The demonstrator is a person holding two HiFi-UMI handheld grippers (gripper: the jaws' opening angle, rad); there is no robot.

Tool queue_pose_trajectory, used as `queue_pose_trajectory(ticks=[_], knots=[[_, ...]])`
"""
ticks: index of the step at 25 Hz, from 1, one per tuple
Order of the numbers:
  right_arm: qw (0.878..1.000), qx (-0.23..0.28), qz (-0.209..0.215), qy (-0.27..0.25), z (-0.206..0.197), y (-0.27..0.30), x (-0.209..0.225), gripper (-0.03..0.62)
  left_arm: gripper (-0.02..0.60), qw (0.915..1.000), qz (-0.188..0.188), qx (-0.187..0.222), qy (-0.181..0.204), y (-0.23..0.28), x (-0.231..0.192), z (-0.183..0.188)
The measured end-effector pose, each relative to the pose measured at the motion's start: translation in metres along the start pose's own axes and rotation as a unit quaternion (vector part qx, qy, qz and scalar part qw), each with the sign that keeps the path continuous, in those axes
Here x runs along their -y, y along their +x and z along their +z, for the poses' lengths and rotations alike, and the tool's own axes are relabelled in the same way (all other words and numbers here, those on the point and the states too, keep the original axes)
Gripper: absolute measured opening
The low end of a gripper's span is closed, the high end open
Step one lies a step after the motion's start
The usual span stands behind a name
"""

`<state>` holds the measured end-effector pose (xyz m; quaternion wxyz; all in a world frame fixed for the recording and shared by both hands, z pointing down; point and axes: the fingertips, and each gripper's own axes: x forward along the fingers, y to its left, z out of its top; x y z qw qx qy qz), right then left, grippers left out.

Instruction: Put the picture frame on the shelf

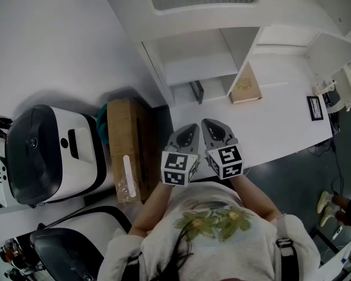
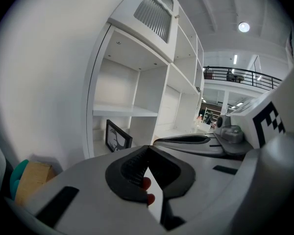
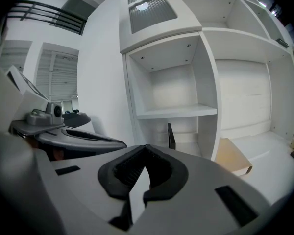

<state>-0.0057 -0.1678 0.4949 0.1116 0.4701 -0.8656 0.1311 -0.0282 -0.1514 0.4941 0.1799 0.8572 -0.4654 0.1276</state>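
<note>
A black picture frame (image 1: pixel 197 91) stands upright on the white desk surface, in the open compartment under the lowest shelf board (image 1: pixel 199 69). The left gripper view shows the frame's (image 2: pixel 116 136) printed front; the right gripper view shows the frame (image 3: pixel 171 136) edge-on. My left gripper (image 1: pixel 191 127) and right gripper (image 1: pixel 209 123) hang side by side close to my body, well short of the frame. The left gripper (image 2: pixel 147 151) has its jaws shut with nothing between them, and so does the right gripper (image 3: pixel 145 150).
A tan board (image 1: pixel 245 85) leans against the shelf divider right of the frame. A small black frame (image 1: pixel 315 108) lies at the desk's right end. Left of the desk stand a cardboard box (image 1: pixel 126 148) and a white appliance (image 1: pixel 47 154) with a dark lid.
</note>
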Motion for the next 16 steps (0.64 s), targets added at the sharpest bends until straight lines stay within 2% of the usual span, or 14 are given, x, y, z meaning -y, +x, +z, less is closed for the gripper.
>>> queue_pose_trajectory(ticks=[16], knots=[[1.0,0.012,0.009,0.007,0.005,-0.019,-0.01,0.031,0.023,0.9999,0.01,-0.001,-0.007,-0.013,0.006,-0.008]])
